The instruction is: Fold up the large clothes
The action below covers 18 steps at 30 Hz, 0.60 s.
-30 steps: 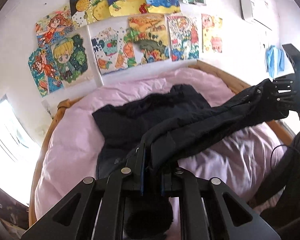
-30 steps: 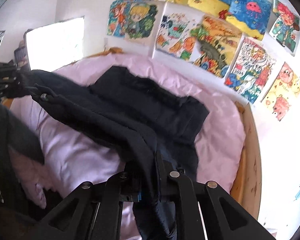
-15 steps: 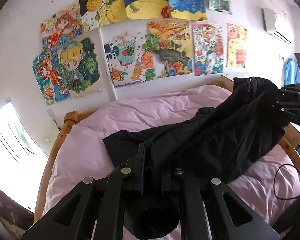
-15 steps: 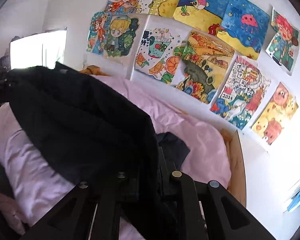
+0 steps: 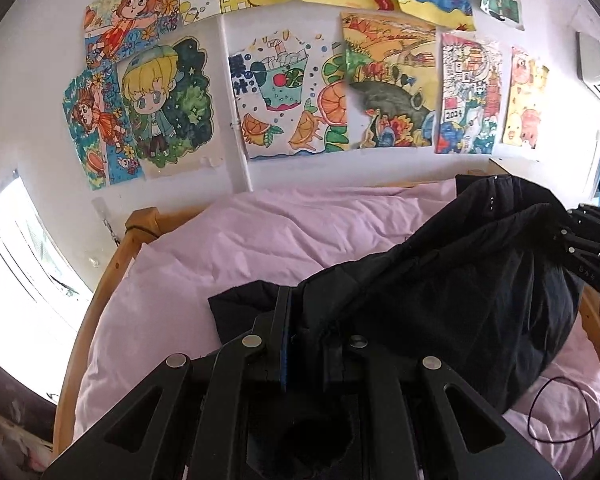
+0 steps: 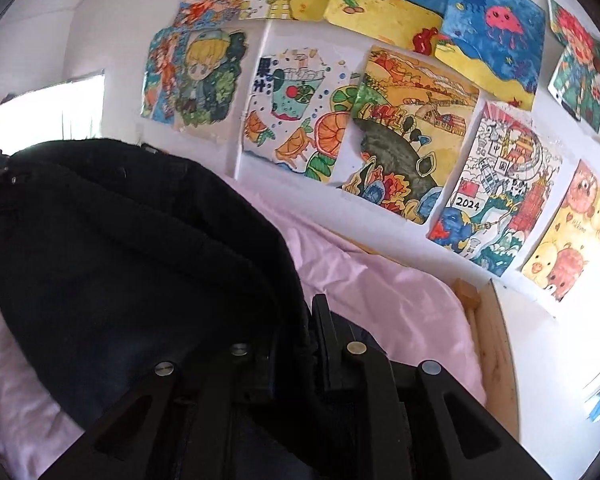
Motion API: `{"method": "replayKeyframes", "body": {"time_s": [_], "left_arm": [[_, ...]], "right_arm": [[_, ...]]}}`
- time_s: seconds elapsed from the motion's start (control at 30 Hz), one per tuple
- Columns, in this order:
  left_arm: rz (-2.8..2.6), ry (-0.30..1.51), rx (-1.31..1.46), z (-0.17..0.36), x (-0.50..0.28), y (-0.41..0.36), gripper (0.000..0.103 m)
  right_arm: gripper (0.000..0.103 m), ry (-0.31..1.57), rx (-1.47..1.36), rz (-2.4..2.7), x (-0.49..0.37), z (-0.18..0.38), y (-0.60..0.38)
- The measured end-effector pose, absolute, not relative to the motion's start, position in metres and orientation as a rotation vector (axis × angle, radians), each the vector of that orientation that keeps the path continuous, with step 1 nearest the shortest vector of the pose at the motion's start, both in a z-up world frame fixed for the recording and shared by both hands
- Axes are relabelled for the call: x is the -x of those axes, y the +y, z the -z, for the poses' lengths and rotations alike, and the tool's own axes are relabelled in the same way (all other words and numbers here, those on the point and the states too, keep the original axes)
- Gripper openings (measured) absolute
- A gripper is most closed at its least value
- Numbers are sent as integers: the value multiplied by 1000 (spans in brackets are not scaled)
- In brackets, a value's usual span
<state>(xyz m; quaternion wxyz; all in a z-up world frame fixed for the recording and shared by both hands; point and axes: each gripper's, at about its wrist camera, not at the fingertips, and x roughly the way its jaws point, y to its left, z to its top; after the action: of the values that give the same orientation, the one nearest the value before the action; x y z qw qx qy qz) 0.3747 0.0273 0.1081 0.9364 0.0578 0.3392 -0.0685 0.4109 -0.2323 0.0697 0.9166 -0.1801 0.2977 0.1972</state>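
Both claws are clenched on the coat (image 5: pixel 452 300). Your left gripper (image 5: pixel 306 344) pinches one end of its top edge; your right gripper (image 6: pixel 296 344) pinches the other end. From the left view the right gripper (image 5: pixel 580 240) shows at the far right with cloth bunched against its fingers.

Where the coat is: held up in the air over the bed (image 5: pixel 260 240), slung between your two grippers, most of it hanging as a dark sagging bag. A small part of it touches or lies just above the pink cover near the left gripper; can't tell which.

Progress: early to middle, by my reading. The coat is gathered and raised, not laid flat. No clean crease shows. No tidy stack anywhere. Left to do: lay it down square, bring halves together, flatten, and fold again.

Orientation: long axis runs gripper to gripper, roughly level across the bed, parallel to the wall of drawings (image 5: pixel 300 100). The belly of the cloth droops downward. Which end is collar and which is hem I can't tell; a row of snaps shows near the right end.

A thin black cable (image 5: pixel 560 412) lies on the cover below the hanging cloth. Mind it when you lower.
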Motion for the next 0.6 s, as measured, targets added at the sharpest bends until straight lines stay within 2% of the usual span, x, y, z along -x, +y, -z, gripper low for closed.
{"method": "replayKeyframes", "body": {"time_s": [0.27,0.6], "left_arm": [[144,723,-73,-77,-424,32,9],[147,726,-92,-50,-443,32,9]], "right_arm": [[15,637,313,-380,-456,-34,-230],[16,684,252,-375,-483,-6,-233]]}}
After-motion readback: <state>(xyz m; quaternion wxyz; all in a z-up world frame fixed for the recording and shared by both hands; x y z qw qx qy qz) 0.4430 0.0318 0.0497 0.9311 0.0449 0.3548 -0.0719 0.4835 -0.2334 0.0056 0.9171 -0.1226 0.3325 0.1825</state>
